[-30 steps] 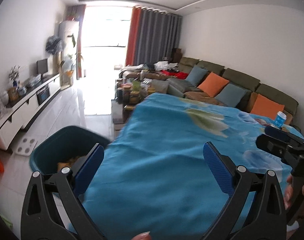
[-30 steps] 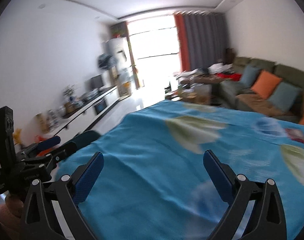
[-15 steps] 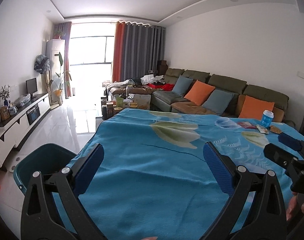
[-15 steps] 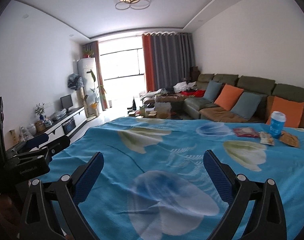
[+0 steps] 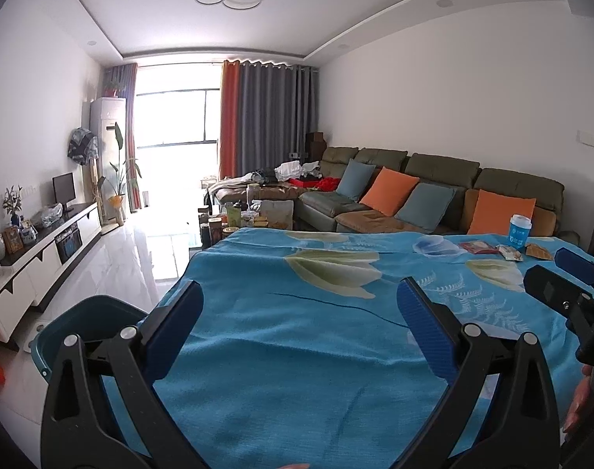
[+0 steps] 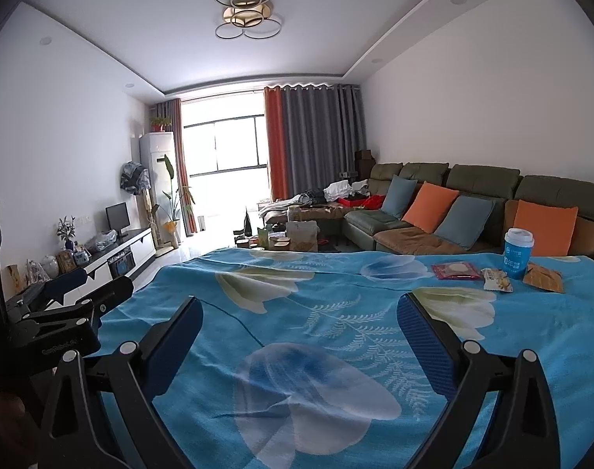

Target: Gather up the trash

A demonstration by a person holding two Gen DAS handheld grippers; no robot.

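Note:
Trash lies at the far right of a table with a blue flowered cloth (image 6: 297,312): a blue paper cup (image 6: 517,252), a red wrapper (image 6: 455,271), a white snack wrapper (image 6: 497,280) and an orange-brown packet (image 6: 543,278). They also show in the left wrist view, cup (image 5: 519,231) included. A teal bin (image 5: 81,320) stands on the floor left of the table. My left gripper (image 5: 297,326) is open and empty over the table's near left part. My right gripper (image 6: 297,334) is open and empty over the near middle, well short of the trash.
A green sofa (image 6: 472,211) with orange and blue cushions runs along the right wall. A cluttered coffee table (image 5: 253,219) stands beyond the table. A white TV cabinet (image 5: 42,250) lines the left wall, with glossy floor (image 5: 140,258) between.
Both grippers have tilted upward and swung right. The bin has dropped toward the left edge of the left view, and the trash items have come into the right view.

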